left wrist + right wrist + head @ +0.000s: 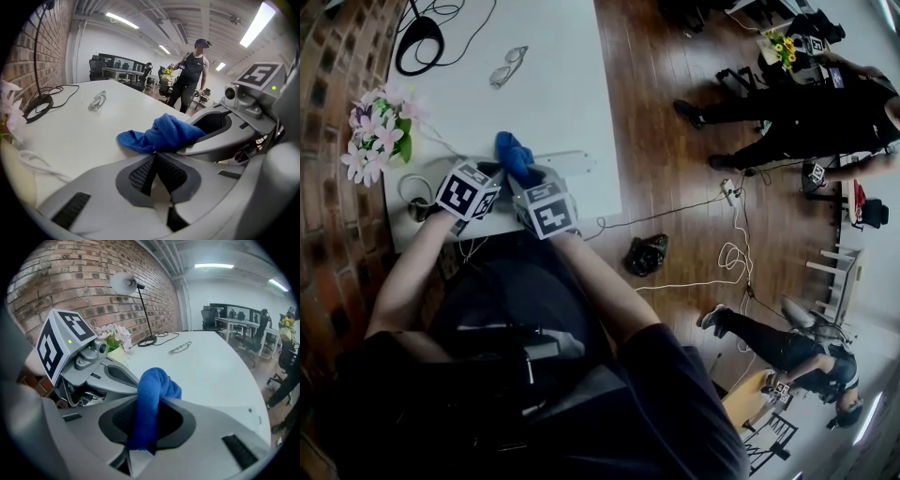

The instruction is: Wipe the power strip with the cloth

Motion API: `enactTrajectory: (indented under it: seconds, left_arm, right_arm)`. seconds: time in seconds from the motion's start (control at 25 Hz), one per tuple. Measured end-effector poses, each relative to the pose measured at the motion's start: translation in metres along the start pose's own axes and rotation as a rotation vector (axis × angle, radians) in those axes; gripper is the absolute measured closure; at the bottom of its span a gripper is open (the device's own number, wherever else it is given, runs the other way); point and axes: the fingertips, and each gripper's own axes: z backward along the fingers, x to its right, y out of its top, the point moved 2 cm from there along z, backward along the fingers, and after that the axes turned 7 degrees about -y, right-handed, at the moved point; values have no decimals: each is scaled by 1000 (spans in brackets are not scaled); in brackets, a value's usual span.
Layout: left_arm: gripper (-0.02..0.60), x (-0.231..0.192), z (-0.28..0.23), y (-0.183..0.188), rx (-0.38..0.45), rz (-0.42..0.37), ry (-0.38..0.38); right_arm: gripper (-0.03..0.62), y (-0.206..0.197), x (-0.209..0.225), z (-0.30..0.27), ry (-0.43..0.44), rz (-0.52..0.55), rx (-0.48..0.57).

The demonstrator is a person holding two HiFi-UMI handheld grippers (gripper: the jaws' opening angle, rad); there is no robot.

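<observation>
Brick wall [70, 282]: fills the upper left of the right gripper view.

Table [553, 84]: white top, occupying the upper left and centre of the head view, with wooden floor [675, 206] to its right.

Left gripper [492, 173]: at the lower edge of the table, left of centre in the head view, angled downward. In its own view the fingers [140, 171] are pressed together with nothing between them.

Right gripper [523, 183]: just beside the left one, on its right, also angled downward. Its fingers [173, 420] are clamped narrowly on the cloth [152, 385], which runs up between them and bunches above the tips.

Power strip [577, 161]: white, lying flat on the table near its lower edge in the head view, extending right from the grippers. Its left end is hidden behind the cloth and the grippers. Whether the cloth touches it cannot be determined.

Flowers [380, 131]: pink and white bunch at the table's left edge, near the left gripper.

Lamp [126, 283]: stands at the far end of the table against the wall, with a black cable trailing from its base.

Cloth, further: blue, and in the left gripper view its free end rests on the white surface ahead of the shut fingers.

Glasses [508, 66]: on the bare table, well apart from the grippers.
</observation>
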Motion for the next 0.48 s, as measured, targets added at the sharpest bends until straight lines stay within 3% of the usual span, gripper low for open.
enactTrajectory:
  seconds: [0.12,0.28,0.48]
  left_arm:
    - [572,1,0,-2,-10,-18,3]
    - [572,1,-1,-2,-32,-102,31]
    - [572,1,-1,-1,-36,-103,44]
  right_arm:
    - [502,-1,-1,0,17,18,10]
    - [503,-1,1,1,35,13,40]
    - [503,-1,1,2,71,10,45]
